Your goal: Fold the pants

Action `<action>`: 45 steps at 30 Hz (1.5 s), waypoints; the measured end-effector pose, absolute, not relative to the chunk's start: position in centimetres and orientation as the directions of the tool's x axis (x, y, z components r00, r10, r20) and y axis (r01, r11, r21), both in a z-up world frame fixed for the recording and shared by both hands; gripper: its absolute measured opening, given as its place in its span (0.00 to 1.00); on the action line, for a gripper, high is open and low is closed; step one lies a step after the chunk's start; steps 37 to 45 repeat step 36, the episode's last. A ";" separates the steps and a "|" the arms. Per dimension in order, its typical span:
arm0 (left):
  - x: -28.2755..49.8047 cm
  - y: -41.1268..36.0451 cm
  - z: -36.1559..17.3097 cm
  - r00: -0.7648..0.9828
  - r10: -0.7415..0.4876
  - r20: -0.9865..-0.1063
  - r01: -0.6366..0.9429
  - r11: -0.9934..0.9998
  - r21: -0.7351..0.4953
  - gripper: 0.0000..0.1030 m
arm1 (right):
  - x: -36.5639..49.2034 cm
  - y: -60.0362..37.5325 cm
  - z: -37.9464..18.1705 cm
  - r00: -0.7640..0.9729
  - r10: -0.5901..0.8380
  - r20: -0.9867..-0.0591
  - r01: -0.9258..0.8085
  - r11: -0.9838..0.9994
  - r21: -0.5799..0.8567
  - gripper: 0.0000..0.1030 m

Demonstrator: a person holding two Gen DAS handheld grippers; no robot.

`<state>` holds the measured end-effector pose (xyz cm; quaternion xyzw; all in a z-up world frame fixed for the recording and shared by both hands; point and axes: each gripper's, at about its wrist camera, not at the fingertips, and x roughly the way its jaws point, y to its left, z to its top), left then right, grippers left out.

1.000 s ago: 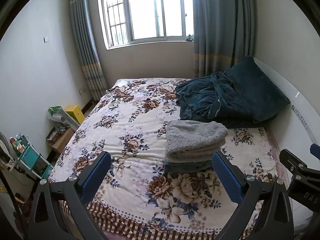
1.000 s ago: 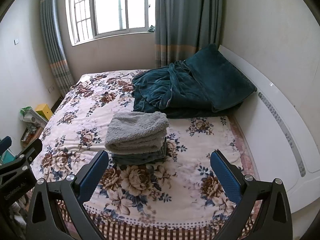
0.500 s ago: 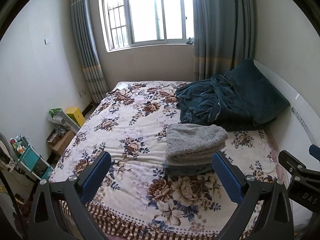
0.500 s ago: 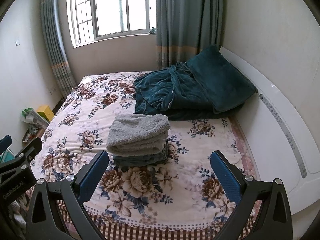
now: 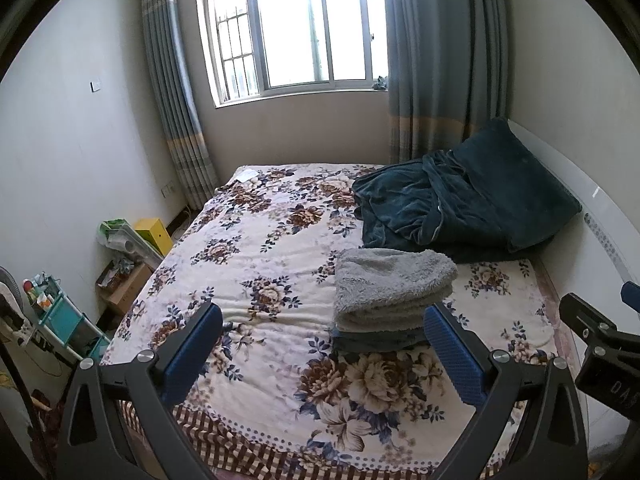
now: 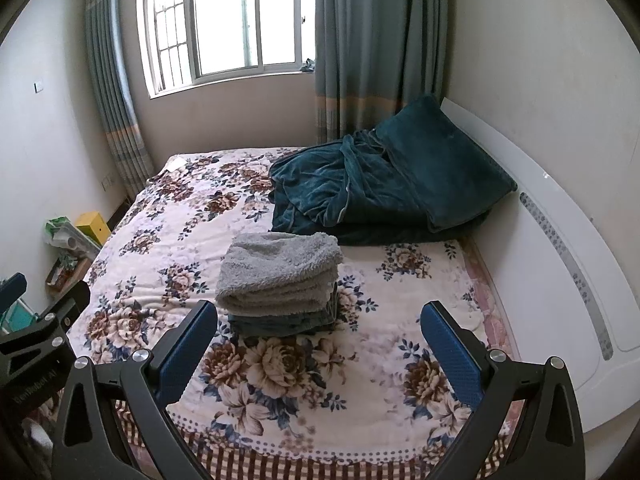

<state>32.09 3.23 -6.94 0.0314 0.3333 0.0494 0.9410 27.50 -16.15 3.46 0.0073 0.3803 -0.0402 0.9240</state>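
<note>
Grey fleece pants (image 5: pixel 390 284) lie folded on top of a darker folded garment (image 5: pixel 376 342), stacked on the floral bed cover (image 5: pixel 260 248). The stack also shows in the right wrist view (image 6: pixel 280 272). My left gripper (image 5: pixel 322 344) is open and empty, held above the bed's near edge, short of the stack. My right gripper (image 6: pixel 320 340) is open and empty, also back from the stack. Neither touches the clothes.
A dark teal blanket and pillow (image 5: pixel 460 204) lie heaped at the back right against the white headboard (image 6: pixel 560 248). Boxes and a yellow box (image 5: pixel 154 234) sit on the floor left of the bed. A teal cart (image 5: pixel 64 320) stands near the left wall.
Both grippers have drawn back and tilted up a little, so the bed and stack sit slightly lower and farther in view. Both stay open; the stack has not moved.
</note>
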 end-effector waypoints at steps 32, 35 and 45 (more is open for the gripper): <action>31.1 3.1 -6.8 0.779 0.106 -0.618 -0.076 0.994 0.075 1.00 | 26.7 -15.9 3.8 0.704 -0.065 -0.707 0.086 0.996 -0.007 1.00; 30.6 3.4 -6.7 0.785 0.108 -0.610 -0.081 0.994 0.071 1.00 | 26.7 -15.9 3.8 0.703 -0.063 -0.709 0.084 0.996 -0.004 1.00; 30.5 3.4 -6.6 0.788 0.108 -0.607 -0.083 0.994 0.069 1.00 | 26.5 -15.9 3.8 0.704 -0.061 -0.708 0.085 0.996 -0.002 1.00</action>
